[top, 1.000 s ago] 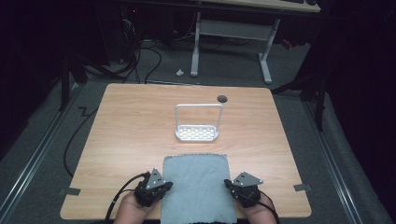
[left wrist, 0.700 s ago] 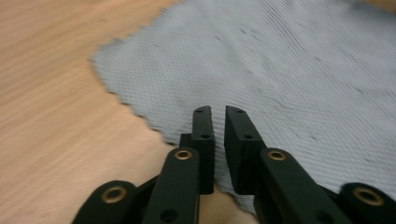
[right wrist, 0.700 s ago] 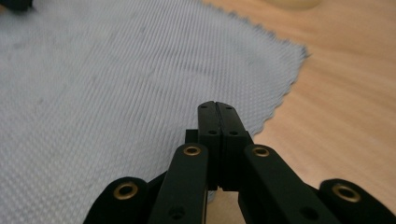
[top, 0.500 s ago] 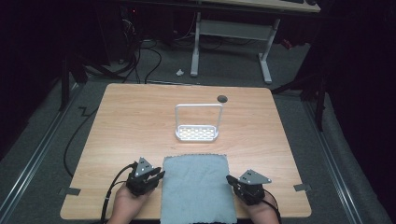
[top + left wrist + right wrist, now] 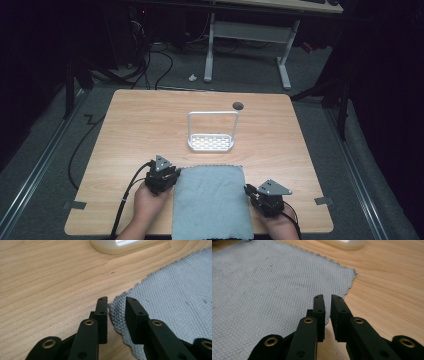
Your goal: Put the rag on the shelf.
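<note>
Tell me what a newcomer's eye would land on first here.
The grey cloth lies flat at the table's near edge, and one hand-held gripper flanks each side: the left hand-held gripper with its jaws astride the cloth's wavy edge, the right hand-held gripper at the opposite edge. Beyond the cloth stands a small white rack with a tall hoop handle.
</note>
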A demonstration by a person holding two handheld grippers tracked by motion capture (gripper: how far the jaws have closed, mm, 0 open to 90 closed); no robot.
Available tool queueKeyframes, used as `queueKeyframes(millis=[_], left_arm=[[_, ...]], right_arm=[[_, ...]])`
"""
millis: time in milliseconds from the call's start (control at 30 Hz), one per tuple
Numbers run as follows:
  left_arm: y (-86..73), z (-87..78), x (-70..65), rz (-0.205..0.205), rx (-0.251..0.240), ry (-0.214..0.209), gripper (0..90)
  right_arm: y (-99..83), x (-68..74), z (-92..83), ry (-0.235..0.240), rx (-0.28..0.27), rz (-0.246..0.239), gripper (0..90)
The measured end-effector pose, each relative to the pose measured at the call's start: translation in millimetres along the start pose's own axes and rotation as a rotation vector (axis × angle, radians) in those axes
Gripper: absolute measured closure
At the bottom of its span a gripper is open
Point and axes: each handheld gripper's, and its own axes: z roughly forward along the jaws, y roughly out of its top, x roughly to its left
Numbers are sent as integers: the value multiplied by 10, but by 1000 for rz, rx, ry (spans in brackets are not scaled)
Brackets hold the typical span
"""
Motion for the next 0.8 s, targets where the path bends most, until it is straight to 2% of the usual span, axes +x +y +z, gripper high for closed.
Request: queueKeyframes(millis=[100,200,300,433,500,567,633,700,800], left_arm=[[-2,3,-38,37,4,12,799],[-2,8,-55,46,3,-1,863],[-1,7,-38,42,5,-11,880],[-2,5,-17,21,7,-25,884],[-2,4,-13,18,7,-29,884],[-2,3,-11,18,8,-30,884],[-3,1,-8,18,9,-30,884],[-3,1,-6,16,9,-32,885],[-4,2,-7,13,6,-32,889]], right_arm=[[53,-49,34,2,-12,28,756],[124,-94,116,-9,-17,67,739],[247,-146,261,-26,-7,52,716],[390,-241,514,-54,32,80,670],[416,-266,626,-65,66,81,637],[410,-276,697,-94,98,86,638],[408,-295,705,-75,91,104,686],[404,-273,699,-66,91,78,763],[405,-240,692,-42,95,76,887]])
